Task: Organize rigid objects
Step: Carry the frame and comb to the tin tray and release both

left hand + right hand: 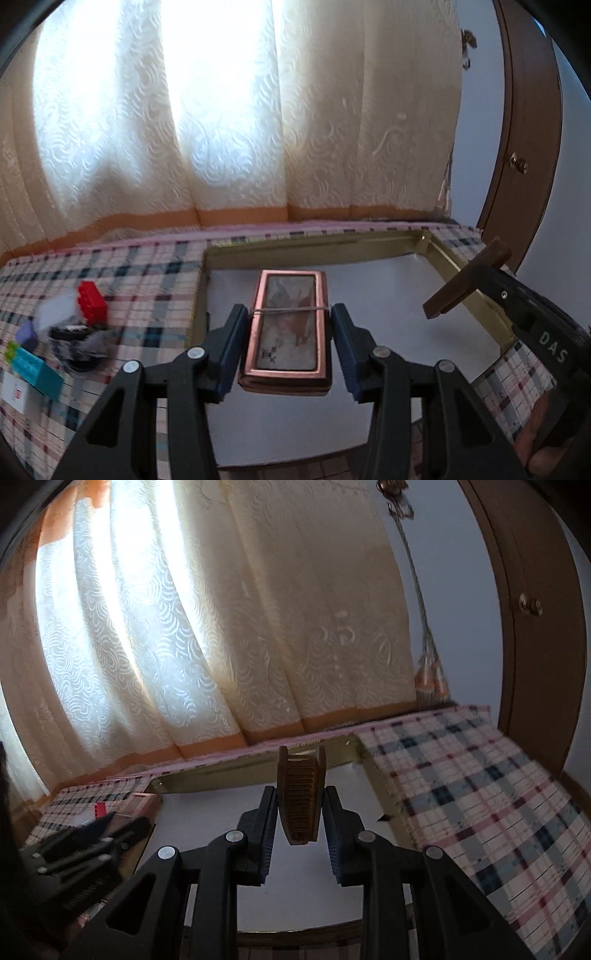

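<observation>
The left gripper (289, 334) squeezes the copper box (286, 332) by its long sides, above the white tray (388, 295). The right gripper (300, 821) pinches the brown comb (301, 799) over that tray. Both look hard and light; the box's smooth sides may slip.

The card deck (286, 328) had a glossy, coppery-bordered face and looked like coated paper, bound by a thin rubber band (288, 311), while the comb (301, 799) was brown with a dull wood-like finish. The tray (369, 243) showed a shiny brass-coloured metal rim around a smooth matt white floor, set on a woven plaid cloth (155, 273). The curtain (221, 110) was cream fabric with an embossed swirl texture, and the grippers' fingers (232, 347) were matt black plastic with ribbed blue pads.
</observation>
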Motion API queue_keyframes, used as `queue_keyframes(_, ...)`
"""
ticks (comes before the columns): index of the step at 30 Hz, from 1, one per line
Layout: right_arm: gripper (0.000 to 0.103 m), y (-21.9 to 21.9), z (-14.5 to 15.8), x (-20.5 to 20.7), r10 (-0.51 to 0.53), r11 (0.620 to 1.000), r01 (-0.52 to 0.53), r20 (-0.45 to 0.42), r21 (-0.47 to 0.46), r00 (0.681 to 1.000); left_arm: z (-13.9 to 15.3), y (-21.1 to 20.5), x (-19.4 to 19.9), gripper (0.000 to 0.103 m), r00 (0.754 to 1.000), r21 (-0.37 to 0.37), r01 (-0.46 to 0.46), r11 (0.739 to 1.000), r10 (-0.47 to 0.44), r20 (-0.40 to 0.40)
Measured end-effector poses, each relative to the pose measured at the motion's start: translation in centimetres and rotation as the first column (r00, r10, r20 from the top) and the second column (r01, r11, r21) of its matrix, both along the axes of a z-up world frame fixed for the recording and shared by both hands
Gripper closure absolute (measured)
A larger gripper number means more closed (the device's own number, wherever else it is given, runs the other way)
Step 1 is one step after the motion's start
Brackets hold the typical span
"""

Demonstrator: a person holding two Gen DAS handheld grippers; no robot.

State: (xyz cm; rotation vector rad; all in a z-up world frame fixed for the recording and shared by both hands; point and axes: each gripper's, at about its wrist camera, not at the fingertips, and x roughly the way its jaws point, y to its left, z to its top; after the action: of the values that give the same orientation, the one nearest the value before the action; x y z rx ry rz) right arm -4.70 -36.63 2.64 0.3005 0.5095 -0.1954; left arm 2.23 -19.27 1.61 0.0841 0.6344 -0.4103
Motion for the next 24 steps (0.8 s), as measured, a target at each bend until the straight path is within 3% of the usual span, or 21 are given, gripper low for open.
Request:
queue_keyframes(7,0.076,1.6,-0.7,1.1,0.044,0.999,-0.045,-0.038,-0.010,0.998,-0.6,0.0,0.4,0.057,0.999,0.049,-0.034,0.998,0.032,0.038)
queue_keyframes(16,0.075,4.3,-1.3,0.9,0.145,0.988,-0.148,-0.080,-0.040,0.986,-2.2,-0.3,1.2,0.057,0.999,0.108,-0.044,0.993,0.043,0.013)
queue_keyframes(19,0.074,4.7,-1.5,0.7,0.205,0.979,-0.204,-0.095,0.017,0.974,-2.3,-0.1,1.4,0.057,0.998,0.109,-0.057,0.992,0.057,0.004)
queue_keyframes(21,0.063,5.0,-1.6,0.6,0.228,0.973,-0.224,-0.099,0.053,0.969,-2.4,0.2,1.4,0.056,0.998,0.108,-0.058,0.993,0.058,-0.003)
queue_keyframes(22,0.045,5.1,-1.5,0.5,0.220,0.975,-0.216,-0.098,0.051,0.971,-2.3,0.3,1.3,0.050,0.998,0.103,-0.055,0.993,0.056,-0.001)
queue_keyframes(23,0.036,5.2,-1.4,0.2,0.197,0.980,-0.194,-0.090,0.038,0.976,-2.1,0.5,1.2,0.033,0.998,0.099,-0.061,0.993,0.061,0.001)
queue_keyframes(24,0.032,5.2,-1.0,-0.3,0.165,0.986,-0.165,-0.062,0.015,0.984,-1.9,0.7,1.0,0.028,0.998,0.089,-0.062,0.994,0.062,0.006)
